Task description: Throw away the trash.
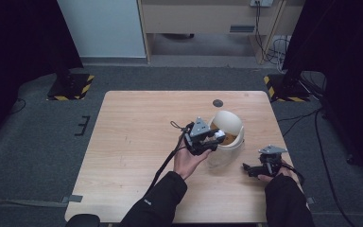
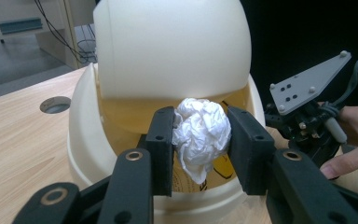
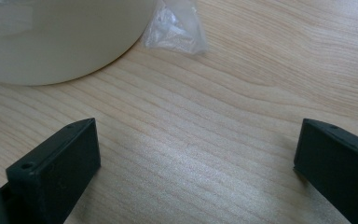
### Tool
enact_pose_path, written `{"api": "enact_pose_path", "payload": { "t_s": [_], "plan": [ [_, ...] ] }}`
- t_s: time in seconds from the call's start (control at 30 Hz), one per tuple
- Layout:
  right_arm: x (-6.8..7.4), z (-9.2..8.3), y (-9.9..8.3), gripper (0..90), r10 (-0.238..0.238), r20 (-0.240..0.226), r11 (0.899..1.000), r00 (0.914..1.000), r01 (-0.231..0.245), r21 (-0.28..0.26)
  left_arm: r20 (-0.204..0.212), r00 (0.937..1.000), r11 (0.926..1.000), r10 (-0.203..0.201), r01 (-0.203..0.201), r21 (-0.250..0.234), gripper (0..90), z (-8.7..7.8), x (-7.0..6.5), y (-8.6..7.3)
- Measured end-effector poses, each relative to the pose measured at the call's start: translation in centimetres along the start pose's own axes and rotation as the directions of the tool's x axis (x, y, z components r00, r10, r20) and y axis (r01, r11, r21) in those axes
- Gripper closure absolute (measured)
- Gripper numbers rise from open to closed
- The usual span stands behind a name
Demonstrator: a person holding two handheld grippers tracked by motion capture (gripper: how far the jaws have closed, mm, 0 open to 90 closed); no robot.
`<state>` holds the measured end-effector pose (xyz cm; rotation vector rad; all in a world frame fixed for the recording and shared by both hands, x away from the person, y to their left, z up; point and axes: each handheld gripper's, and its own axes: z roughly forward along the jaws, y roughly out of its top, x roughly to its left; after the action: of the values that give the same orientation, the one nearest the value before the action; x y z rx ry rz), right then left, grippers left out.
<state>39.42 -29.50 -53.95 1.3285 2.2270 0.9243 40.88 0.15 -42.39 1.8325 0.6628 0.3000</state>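
Now dropping paper wad (image 2: 200, 135) into bin (image 2: 91, 154).
Left gripper (image 2: 200, 140) jaws pinching wad at bin mouth; next spread jaws. Right gripper (image 3: 196, 163) jaws spread beside bin.

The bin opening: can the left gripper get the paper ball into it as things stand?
Probably yes. The left gripper holds the paper ball right at the bin opening, with the swing lid tipped back above it. Nothing stands between them.

The person wears dark sleeves (image 1: 158, 201). Each hand holds black tongs: the left tongs (image 1: 216, 138) and right tongs (image 1: 246, 167) have a grey three-cornered plate with small screws, thick black jaws and a black cable.
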Motion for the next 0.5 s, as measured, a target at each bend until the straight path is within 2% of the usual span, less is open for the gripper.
{"api": "enact_pose_path", "payload": {
  "t_s": [0.17,0.5],
  "plan": [
    [0.01,-0.01,0.01,0.5,0.003,-0.001,1.0,1.0,-0.003,0.001,0.002,1.0,0.9999,-0.005,0.005,0.014,60.0,0.29,-0.04,-0.12],
    [0.01,-0.01,0.01,0.5,0.002,-0.001,1.0,1.0,-0.002,0.001,0.013,0.9999,0.9999,-0.01,0.01,0.003,50.8,-0.12,-0.33,0.17]
  ]
}}
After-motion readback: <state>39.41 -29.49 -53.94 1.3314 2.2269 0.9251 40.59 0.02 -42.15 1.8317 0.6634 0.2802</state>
